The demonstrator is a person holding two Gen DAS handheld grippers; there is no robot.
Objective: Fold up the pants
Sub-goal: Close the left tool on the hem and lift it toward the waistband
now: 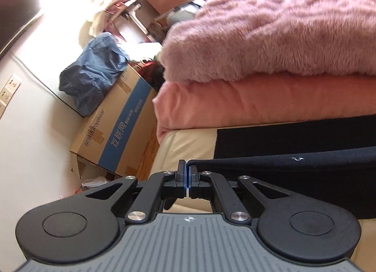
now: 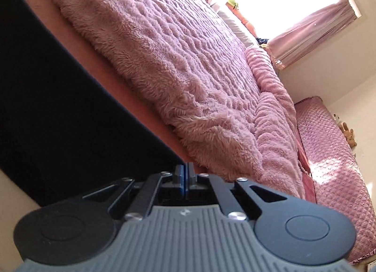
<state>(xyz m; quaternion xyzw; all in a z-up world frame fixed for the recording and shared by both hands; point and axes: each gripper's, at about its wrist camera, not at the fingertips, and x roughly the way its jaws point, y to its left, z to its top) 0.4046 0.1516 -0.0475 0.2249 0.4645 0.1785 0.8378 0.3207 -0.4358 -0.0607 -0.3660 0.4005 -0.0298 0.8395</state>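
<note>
Left gripper: jaws pressed together, clamped on a folded edge of the black pants; cloth ran from the pads off to the right.
Right gripper: jaws together, no gap seen; black cloth lay right at the tips, but could not tell whether pinched or only behind them.
Pants, left view: dark band stretched rightward from the pinch, a second layer flat on the cream surface just beyond.
Pants, right view: wide black sheet filling the left side, near the gripper.
Bed: peach sheet just beyond the pants, fluffy pink blanket on top, farther off.
Left of bed: cardboard box with blue stripe, blue bag resting on it.
Far right: pink curtain at bright window; quilted pink cover below.
</note>
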